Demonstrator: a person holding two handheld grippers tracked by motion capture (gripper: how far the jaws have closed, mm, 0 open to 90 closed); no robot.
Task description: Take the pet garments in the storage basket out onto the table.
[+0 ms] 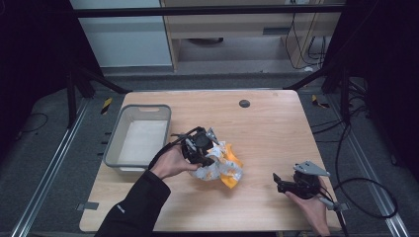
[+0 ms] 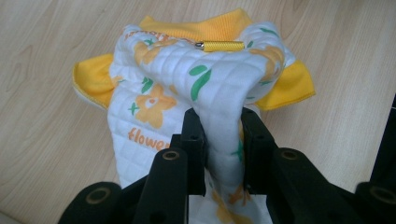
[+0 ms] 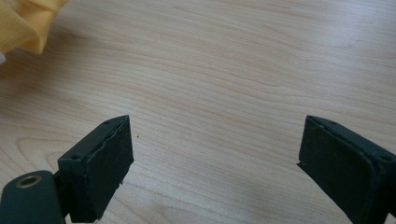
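Quilted garment (image 2: 187, 88), white with orange flowers, green leaves and yellow ribbed trim, bunched on the bench (image 1: 267, 128) directly ahead of the left gripper (image 2: 223, 122); a fold of the white fabric pinched tight between its jaws. Small yellow cord end lies on top of the cloth beyond the jaws. Grey bin (image 1: 139, 138) just behind that hand. Right gripper (image 3: 212, 140) well apart, jaws wide over bare wood, holding nothing.
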